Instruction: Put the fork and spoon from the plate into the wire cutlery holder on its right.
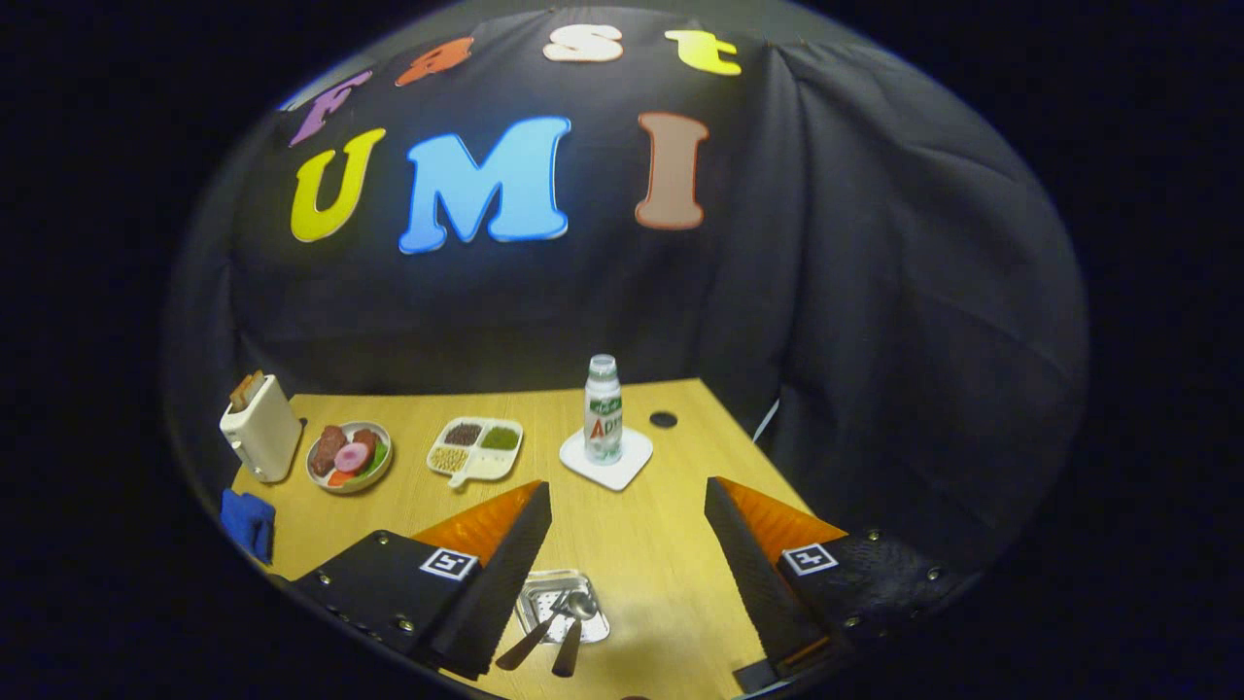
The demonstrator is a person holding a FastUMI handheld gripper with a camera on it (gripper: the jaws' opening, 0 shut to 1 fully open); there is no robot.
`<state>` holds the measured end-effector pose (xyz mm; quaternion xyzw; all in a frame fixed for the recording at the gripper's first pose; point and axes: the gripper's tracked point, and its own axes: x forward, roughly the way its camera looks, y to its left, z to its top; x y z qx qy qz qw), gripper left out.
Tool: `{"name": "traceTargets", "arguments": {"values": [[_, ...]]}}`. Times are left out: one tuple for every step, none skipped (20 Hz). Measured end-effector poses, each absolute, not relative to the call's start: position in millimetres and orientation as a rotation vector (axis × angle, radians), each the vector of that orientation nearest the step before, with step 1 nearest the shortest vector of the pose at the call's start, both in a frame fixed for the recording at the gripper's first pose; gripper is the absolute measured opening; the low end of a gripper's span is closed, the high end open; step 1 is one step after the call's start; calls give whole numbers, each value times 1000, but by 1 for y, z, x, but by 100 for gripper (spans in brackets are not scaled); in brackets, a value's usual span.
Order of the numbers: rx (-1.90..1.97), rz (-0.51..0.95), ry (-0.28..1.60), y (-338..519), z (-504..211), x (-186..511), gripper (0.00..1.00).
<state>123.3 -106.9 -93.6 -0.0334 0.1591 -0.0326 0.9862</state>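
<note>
Cutlery: metal fork (pixel 526 642) and metal spoon (pixel 573 627) lie with heads on small square clear plate (pixel 591 593), handles trailing off it onto wooden counter (pixel 641 544); both left to move. Wire cutlery holder: cannot be made out. Hand-held gripper (pixel 632 583): fingers spread wide, holding nothing, plate between them. Beyond plate: round bowl of toy food (pixel 350 456), divided tray of grains (pixel 475 448), bottle (pixel 603 408) on white coaster (pixel 637 457).
</note>
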Motion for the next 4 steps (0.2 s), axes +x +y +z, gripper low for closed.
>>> {"name": "traceTargets", "arguments": {"values": [[-71, -74, 256, -107, -73, 120, 98], [-60, -80, 196, -110, -51, 116, 98], [-46, -91, 149, -113, -35, 113, 98], [-32, -95, 109, -115, -22, 112, 98]]}}
